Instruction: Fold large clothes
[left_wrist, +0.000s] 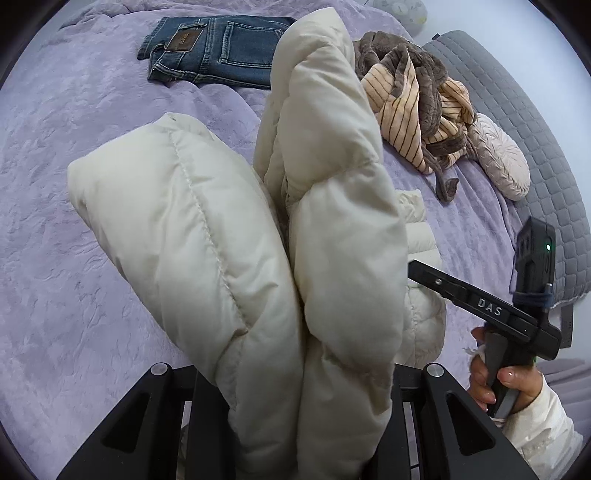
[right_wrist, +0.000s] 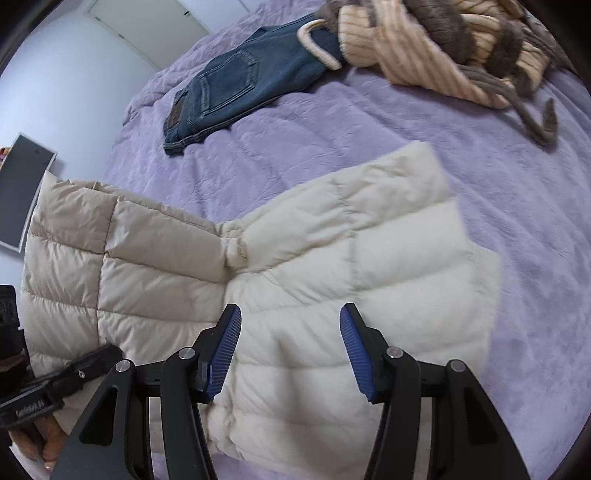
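The cream quilted puffer jacket (right_wrist: 295, 266) lies across the lilac bedspread (right_wrist: 517, 229), its long axis running left to right under the right gripper (right_wrist: 290, 350), whose blue-padded jaws stand apart with nothing between them — tilted steeply down just above the jacket's near edge. The left gripper (left_wrist: 295, 424) is clamped on a raised fold of the same jacket, so it is nearer; folded blue jeans (right_wrist: 236, 92) lie well beyond

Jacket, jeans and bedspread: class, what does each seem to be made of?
Jacket: smooth, slightly shiny woven shell, probably nylon or polyester, stitched into puffy padded sections. Jeans: blue denim, with contrast seams and a leather-like patch. Bedspread: lilac plush, matte, crinkle-textured.
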